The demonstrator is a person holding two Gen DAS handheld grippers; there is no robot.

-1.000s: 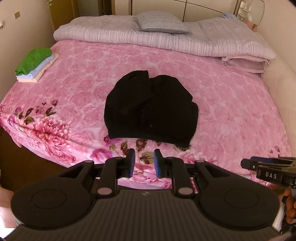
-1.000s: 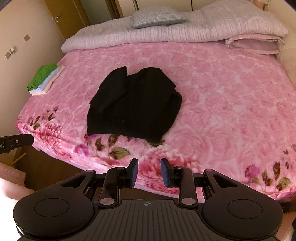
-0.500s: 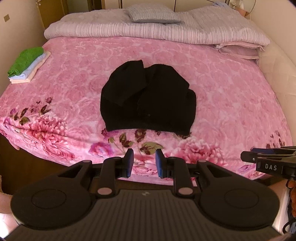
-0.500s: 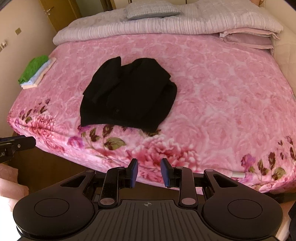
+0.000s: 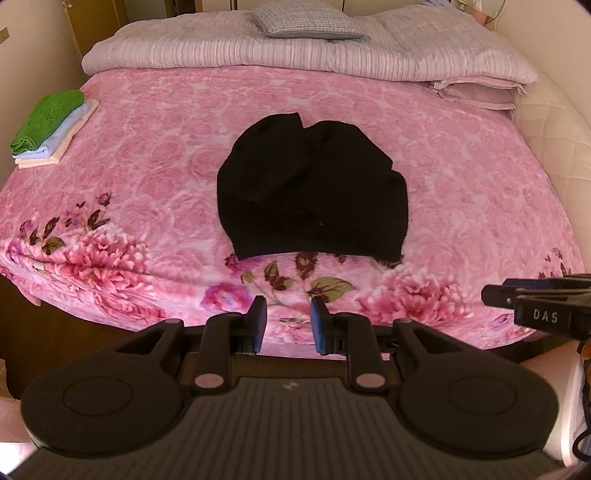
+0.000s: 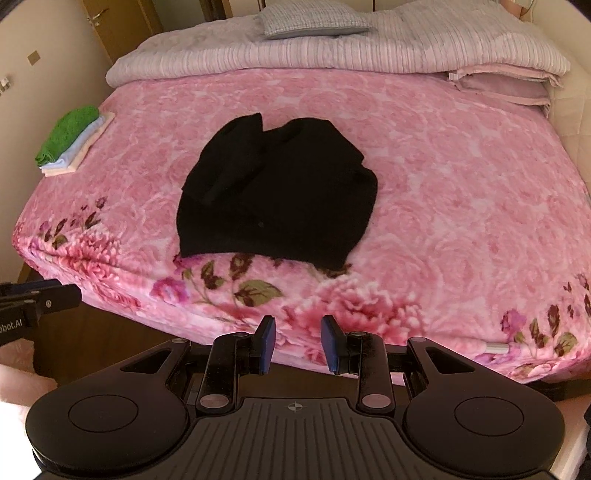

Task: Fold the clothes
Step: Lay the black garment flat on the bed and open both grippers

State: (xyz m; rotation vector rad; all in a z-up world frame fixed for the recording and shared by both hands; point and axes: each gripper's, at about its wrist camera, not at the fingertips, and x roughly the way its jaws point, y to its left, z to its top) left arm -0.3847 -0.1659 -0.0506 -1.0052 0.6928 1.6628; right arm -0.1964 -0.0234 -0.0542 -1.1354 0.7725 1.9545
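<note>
Black garment, partly folded, flat on the pink floral blanket of the bed, near the front edge and roughly midway across; one sleeve or flap laid diagonally over its left half, hem just short of the band of darker printed flowers. In the right wrist view, same garment left of centre, well apart from both grippers.

Left gripper low in its own view, above the bed's front edge, blue-padded fingers parted by a moderate gap, nothing between them, only blanket print visible through the gap. Also visible at the left margin of the right wrist view, as a dark tip.

Right gripper likewise partly open, a moderate gap between its blue pads, holding nothing, over the front edge of the bed. Its tip seen at the right margin of the left wrist view, lettering "DAS" on the side.

Small stack of folded cloths on the bed's far left edge: green on top, pale blue beneath, cream at the bottom; well apart from the garment. Across the head of the bed, a striped lilac quilt folded in a long roll, a grey checked pillow on top of it, folded pink bedding tucked under its right end. Wooden door beyond the left side of the bed.
</note>
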